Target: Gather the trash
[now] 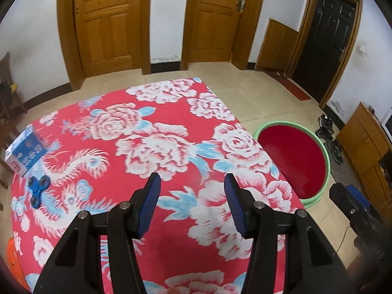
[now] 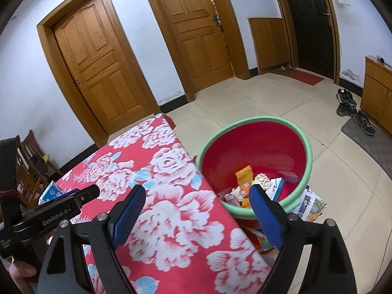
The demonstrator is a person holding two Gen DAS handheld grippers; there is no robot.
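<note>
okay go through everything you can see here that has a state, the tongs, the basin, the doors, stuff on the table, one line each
left tongs: open, nothing between them
right tongs: open wide, nothing between them
red basin: upright on the floor beside the table, holds trash
blue box: on the tablecloth, not yet collected
blue fidget spinner: lying flat on the tablecloth beside the box
left wooden door: shut
middle wooden door: slightly ajar
dark door: shut
</note>
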